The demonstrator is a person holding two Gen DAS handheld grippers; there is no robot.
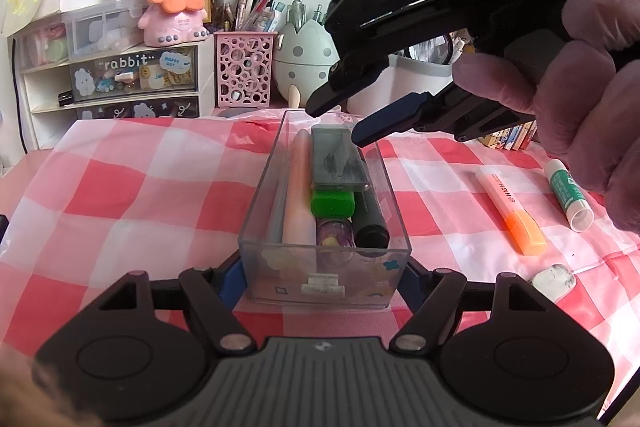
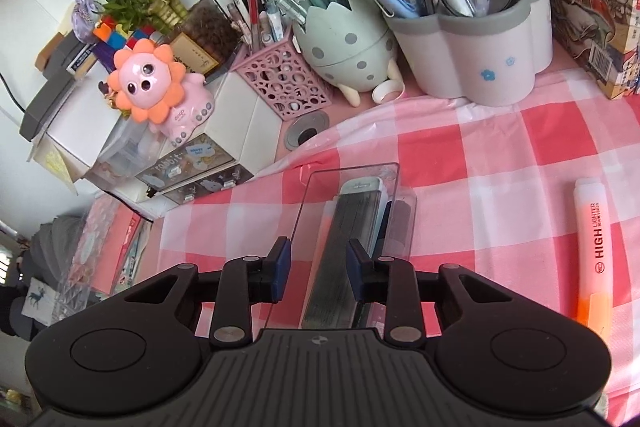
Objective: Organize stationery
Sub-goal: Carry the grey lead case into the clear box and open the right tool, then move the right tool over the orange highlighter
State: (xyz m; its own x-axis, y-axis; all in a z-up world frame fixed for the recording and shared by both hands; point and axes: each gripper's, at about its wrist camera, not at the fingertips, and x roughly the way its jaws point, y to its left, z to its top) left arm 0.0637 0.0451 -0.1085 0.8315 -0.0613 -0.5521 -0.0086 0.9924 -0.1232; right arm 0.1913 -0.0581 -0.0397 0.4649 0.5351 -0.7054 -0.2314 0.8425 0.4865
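A clear plastic box stands on the checked cloth, with a grey case, a pink pen, a green highlighter and a black marker inside. My left gripper is closed on the near end of the box, one finger on each side. My right gripper hovers open just above the box's far end, over the grey case; in the right wrist view it is empty above the case and the box wall.
An orange highlighter, a glue stick and a white eraser lie on the cloth to the right. Pen holders, a pink mesh cup, an egg holder and drawers line the back.
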